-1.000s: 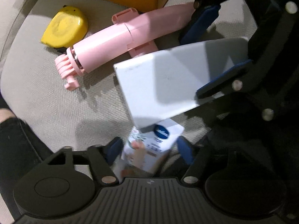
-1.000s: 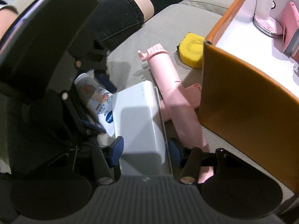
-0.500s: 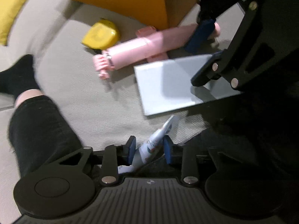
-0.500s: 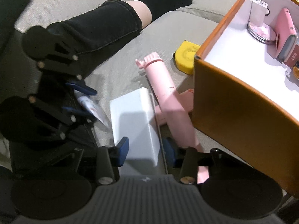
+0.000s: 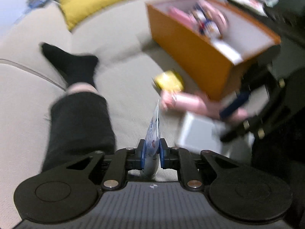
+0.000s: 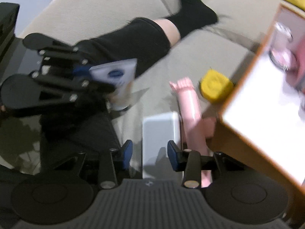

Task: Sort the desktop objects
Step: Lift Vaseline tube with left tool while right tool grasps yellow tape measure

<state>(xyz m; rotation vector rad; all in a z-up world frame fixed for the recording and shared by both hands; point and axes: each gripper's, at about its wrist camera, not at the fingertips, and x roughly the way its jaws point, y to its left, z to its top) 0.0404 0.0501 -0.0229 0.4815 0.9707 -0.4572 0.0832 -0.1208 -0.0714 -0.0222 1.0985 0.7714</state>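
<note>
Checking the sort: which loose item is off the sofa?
The tube, pinched in the left gripper; white box, pink stick, yellow tape lie there.

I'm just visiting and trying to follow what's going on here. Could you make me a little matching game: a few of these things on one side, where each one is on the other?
Things:
1. tube
2. white box
3. yellow tape measure
4. pink compact

Places:
A. inside the orange box
B. on the sofa, beside the orange box
C. clamped in the left gripper
D. between the right gripper's fingers

Pairs: 1-C, 2-D, 3-B, 4-A

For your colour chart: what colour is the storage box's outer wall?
Orange storage box; clearest in the left wrist view.
</note>
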